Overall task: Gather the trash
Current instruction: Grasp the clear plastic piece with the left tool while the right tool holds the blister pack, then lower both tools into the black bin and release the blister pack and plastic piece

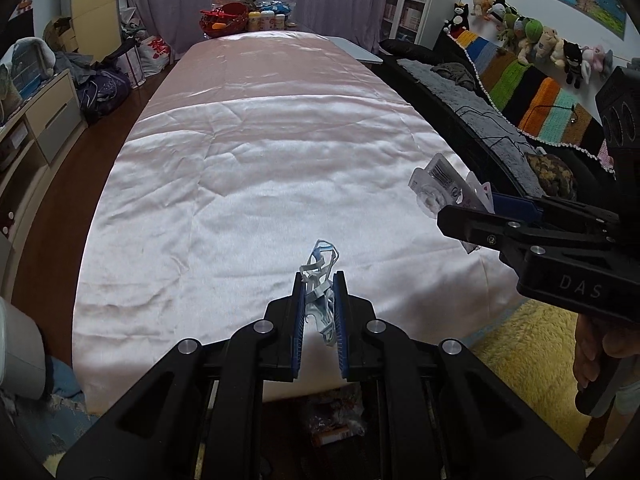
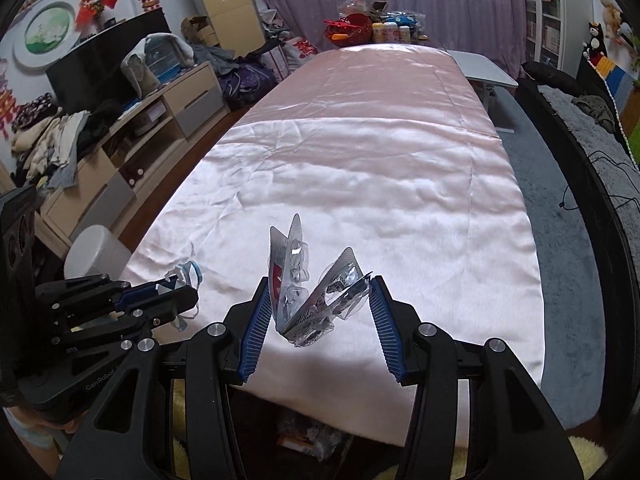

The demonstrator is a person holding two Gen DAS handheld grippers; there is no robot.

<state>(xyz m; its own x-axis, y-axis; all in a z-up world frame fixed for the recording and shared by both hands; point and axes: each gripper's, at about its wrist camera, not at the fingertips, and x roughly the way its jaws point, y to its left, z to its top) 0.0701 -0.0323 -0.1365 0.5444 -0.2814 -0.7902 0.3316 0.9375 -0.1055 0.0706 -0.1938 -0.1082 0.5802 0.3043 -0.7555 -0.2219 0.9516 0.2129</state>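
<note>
My left gripper [image 1: 320,280] is shut on a crumpled blue-and-white plastic scrap [image 1: 321,276], held above the near end of the long table with a pink satin cloth [image 1: 260,152]. My right gripper [image 2: 318,284] is shut on folded clear blister packaging [image 2: 312,292] with red print. In the left wrist view the right gripper [image 1: 486,210] comes in from the right with the packaging [image 1: 438,186] sticking out. In the right wrist view the left gripper [image 2: 180,290] sits at the lower left with the scrap [image 2: 187,274]. Both hover over the table's front edge.
A bag of trash [image 1: 334,416] lies on the floor under the table's near edge, also in the right wrist view [image 2: 310,434]. A red basket [image 1: 224,20] and jars stand at the far end. A black sofa [image 1: 480,120] runs along the right; a white bin [image 2: 98,252] stands left.
</note>
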